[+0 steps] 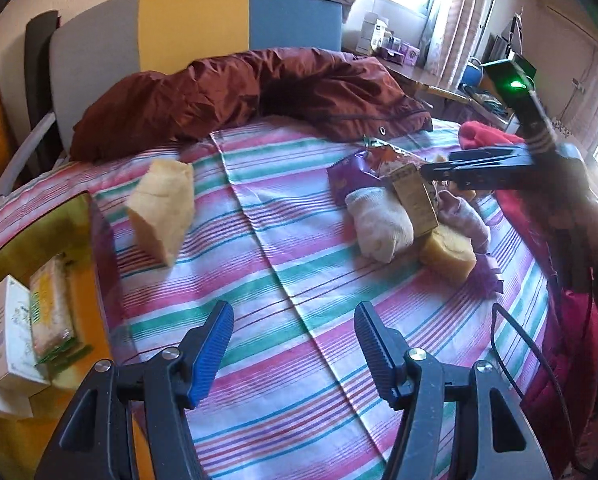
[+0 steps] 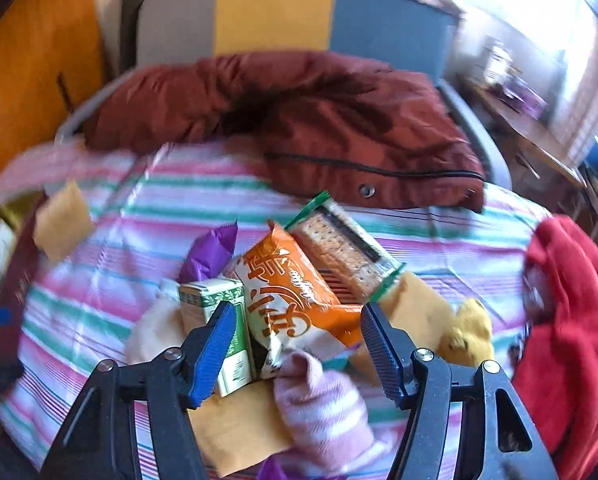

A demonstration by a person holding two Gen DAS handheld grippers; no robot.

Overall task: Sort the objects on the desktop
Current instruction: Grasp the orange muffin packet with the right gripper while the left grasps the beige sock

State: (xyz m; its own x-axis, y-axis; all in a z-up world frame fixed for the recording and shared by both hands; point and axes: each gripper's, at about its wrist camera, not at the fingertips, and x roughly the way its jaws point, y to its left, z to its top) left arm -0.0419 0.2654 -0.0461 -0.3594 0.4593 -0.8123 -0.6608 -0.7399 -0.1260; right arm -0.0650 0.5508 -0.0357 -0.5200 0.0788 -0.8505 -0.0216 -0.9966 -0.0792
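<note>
I judge the sort barely under way. On the striped pink-and-green bedsheet [image 1: 259, 240] the main heap is untouched at the right: an orange crinkly snack bag [image 2: 295, 300], a clear-wrapped cracker pack [image 2: 345, 250], a green-and-white carton [image 2: 219, 320], a cream sock [image 1: 379, 226] and a pink sock [image 2: 323, 408]. Far left, a yellow sponge block [image 1: 163, 208] lies alone. Only a white box [image 1: 13, 332] and a biscuit pack [image 1: 53, 312] sit in the yellow tray [image 1: 39, 224] at near left. My left gripper [image 1: 295, 356] hangs released over bare sheet; my right gripper [image 2: 297, 352] is spread above the heap, clasping nothing. The orange bag's lettering is stylised (I cannot read it); the carton's print is too blurred.
</note>
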